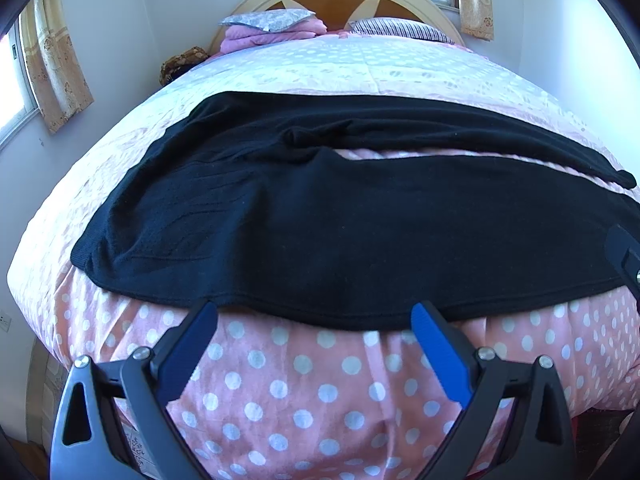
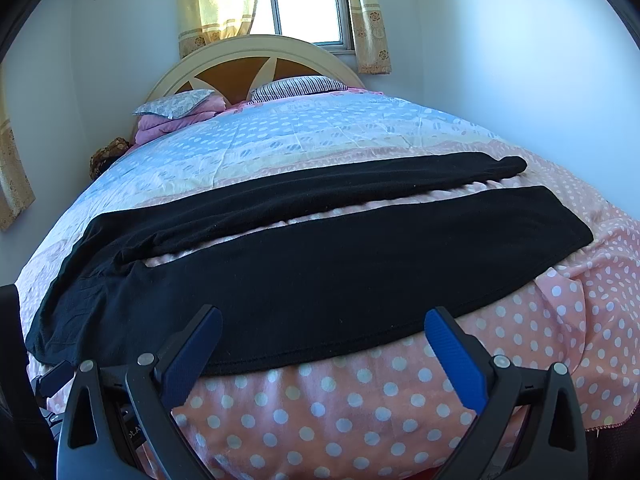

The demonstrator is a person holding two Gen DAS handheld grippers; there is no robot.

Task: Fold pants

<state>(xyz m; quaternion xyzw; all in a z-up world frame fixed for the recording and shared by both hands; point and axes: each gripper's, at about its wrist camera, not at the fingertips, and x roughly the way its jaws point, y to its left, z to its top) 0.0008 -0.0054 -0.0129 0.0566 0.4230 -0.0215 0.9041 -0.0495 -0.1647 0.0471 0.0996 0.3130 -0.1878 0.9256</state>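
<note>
Black pants [image 1: 340, 232] lie spread flat across the bed, waist to the left, the two legs running right with a gap of bedspread between them; they also show in the right wrist view [image 2: 320, 272]. My left gripper [image 1: 316, 314] is open and empty, its blue fingertips just short of the near leg's front edge. My right gripper [image 2: 324, 320] is open and empty, its fingertips at the same front edge, farther toward the leg ends. Part of the right gripper shows at the right edge of the left wrist view [image 1: 624, 256].
The bed carries a pink polka-dot bedspread [image 1: 320, 392] that hangs over the near edge. Pillows [image 1: 272, 20] and folded pink bedding lie by the headboard [image 2: 256, 56]. White walls, curtained windows [image 2: 304, 0] and a brown object [image 1: 180, 62] stand around the bed.
</note>
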